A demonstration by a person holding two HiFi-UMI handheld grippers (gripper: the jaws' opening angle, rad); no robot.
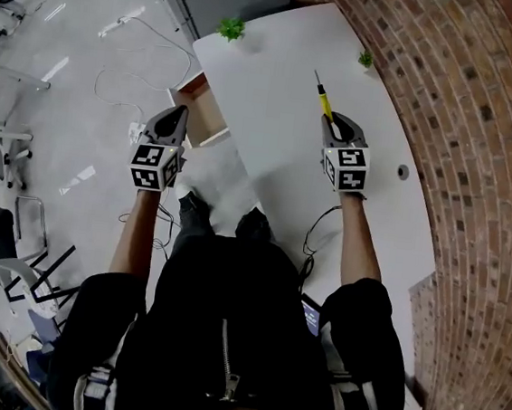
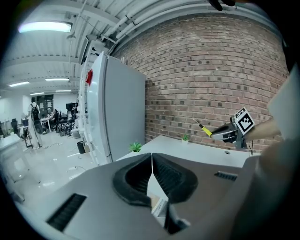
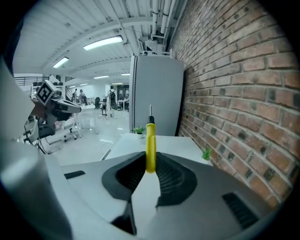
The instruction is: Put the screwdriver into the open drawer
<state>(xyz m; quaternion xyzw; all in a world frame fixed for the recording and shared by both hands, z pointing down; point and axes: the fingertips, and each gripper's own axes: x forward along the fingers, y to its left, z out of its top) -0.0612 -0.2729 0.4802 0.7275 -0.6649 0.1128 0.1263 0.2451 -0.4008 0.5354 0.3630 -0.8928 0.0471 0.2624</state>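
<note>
Pinched by its yellow handle in the right gripper [image 1: 335,124] above the tabletop [image 1: 281,57], the screwdriver [image 1: 323,99] could swivel or slip loose during the carry to the open drawer [image 1: 208,111]; left gripper [image 1: 176,118] closed, empty.

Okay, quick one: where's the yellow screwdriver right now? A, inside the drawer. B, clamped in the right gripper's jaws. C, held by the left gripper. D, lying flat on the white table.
B: the right gripper view shows the right gripper closed on the yellow handle of the screwdriver, its shaft pointing out ahead.
</note>
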